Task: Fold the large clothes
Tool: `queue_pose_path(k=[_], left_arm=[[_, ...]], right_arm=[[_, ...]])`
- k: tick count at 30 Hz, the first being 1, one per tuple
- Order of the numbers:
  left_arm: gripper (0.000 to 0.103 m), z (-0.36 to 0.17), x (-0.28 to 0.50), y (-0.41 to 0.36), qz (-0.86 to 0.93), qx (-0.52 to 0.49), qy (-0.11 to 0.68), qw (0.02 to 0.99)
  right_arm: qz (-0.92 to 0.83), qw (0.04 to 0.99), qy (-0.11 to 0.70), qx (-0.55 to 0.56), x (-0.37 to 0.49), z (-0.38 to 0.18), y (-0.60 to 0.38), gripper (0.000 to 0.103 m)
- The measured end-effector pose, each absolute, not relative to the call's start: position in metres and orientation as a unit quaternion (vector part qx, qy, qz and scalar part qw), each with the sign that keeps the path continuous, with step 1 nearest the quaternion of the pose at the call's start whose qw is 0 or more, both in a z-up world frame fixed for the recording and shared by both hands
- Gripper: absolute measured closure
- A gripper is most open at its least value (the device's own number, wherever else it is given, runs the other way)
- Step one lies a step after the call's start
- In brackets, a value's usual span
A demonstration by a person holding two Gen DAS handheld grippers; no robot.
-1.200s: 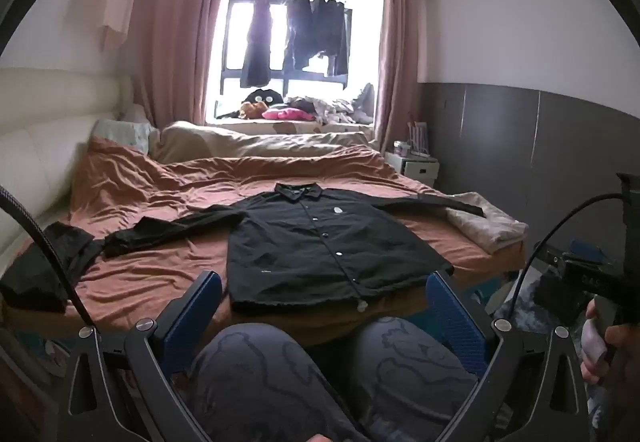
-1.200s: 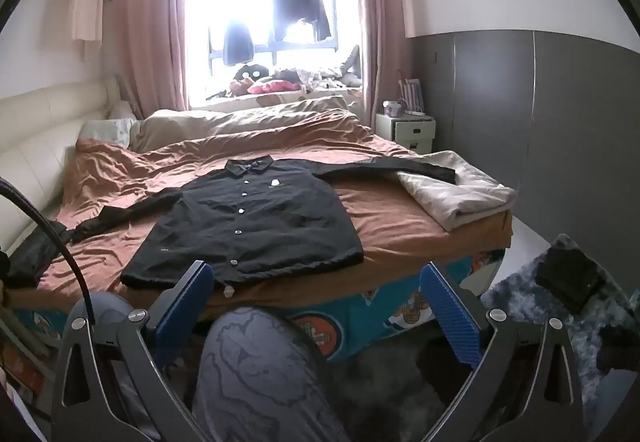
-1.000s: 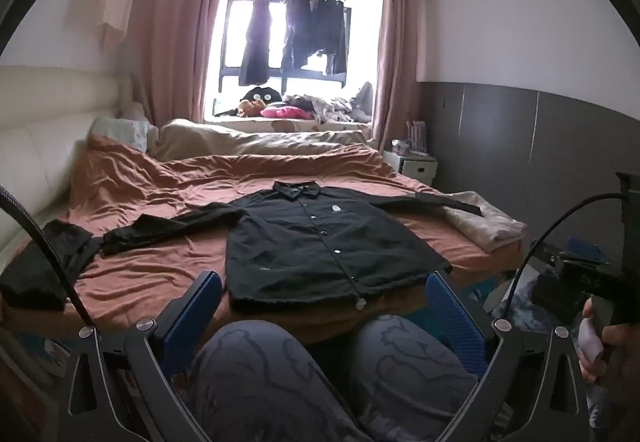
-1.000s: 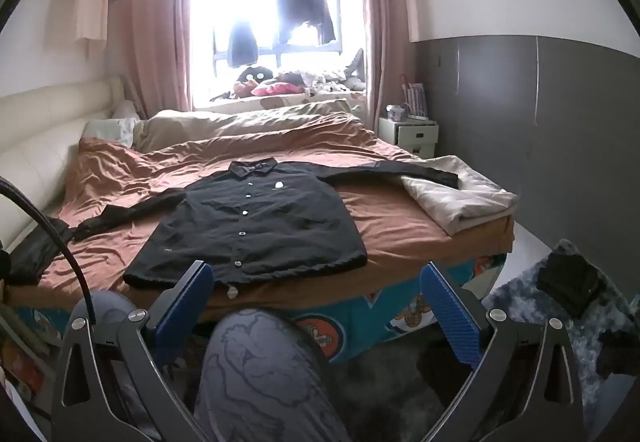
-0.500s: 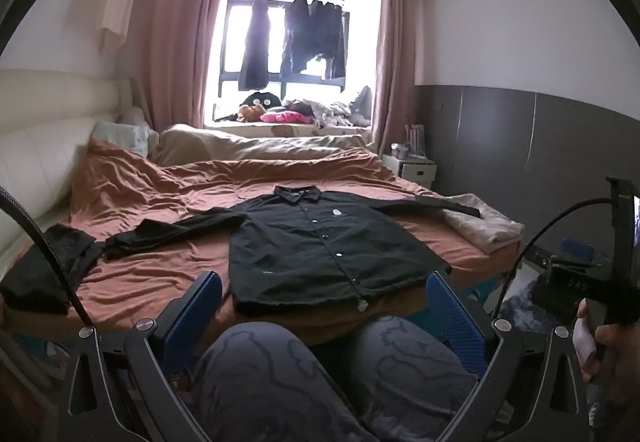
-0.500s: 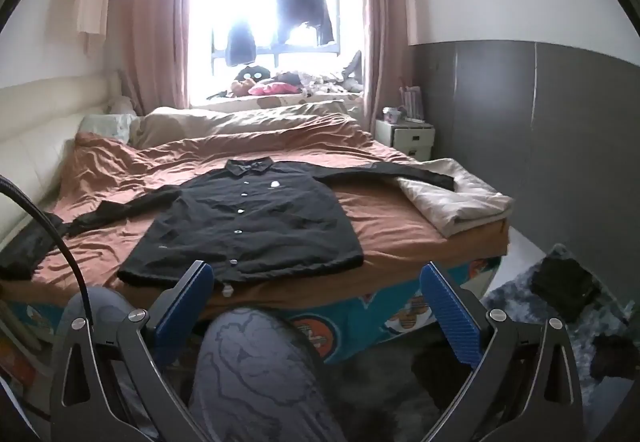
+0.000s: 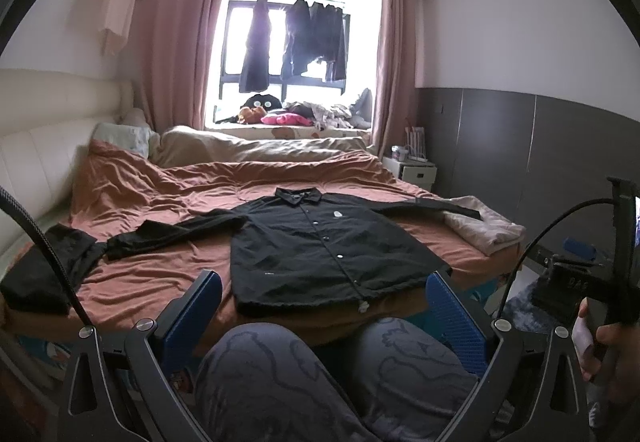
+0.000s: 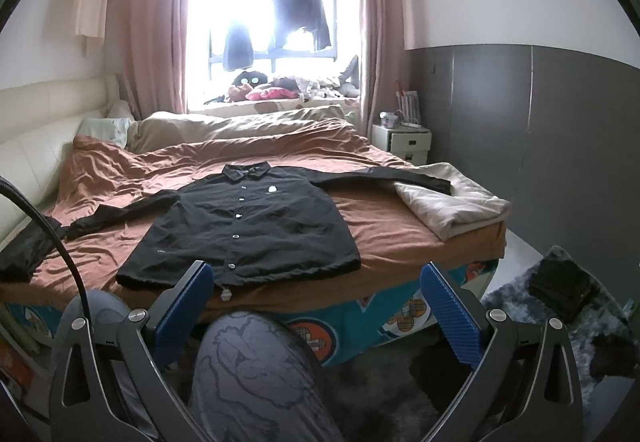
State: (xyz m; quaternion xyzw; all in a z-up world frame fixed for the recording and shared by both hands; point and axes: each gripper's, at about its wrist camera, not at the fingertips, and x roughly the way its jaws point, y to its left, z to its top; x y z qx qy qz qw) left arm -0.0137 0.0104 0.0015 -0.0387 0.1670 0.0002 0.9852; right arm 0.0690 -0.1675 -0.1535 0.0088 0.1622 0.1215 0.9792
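Note:
A black button-up jacket [image 7: 320, 242] lies flat, front up, on the brown bedspread [image 7: 168, 198], sleeves spread to both sides, hem toward me. It also shows in the right wrist view [image 8: 248, 230]. My left gripper [image 7: 320, 306] is open and empty, held over my knees short of the bed's near edge. My right gripper [image 8: 316, 298] is open and empty too, low before the bed's edge, right of the jacket's hem. The right sleeve's cuff rests on a folded beige blanket [image 8: 452, 202].
Another dark garment [image 7: 44, 266] lies at the bed's left corner. A white nightstand [image 8: 400, 142] stands by the grey wall. A dark item [image 8: 560, 286] lies on the grey rug on the right. Clothes hang at the window [image 7: 292, 42].
Both grippers have drifted slightly; the views shifted a little. The jacket has not moved and both grippers stay open.

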Motion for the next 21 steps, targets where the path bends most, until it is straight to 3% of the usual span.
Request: queue_pose_path(k=[21], left_arm=[[0.000,0.0006,-0.0147,0.0066,0.001,-0.034,0.164,0.986]], right_arm=[[0.109,0.980,0.163,0.015,0.0701,-0.1552,-0.1697,0.000]])
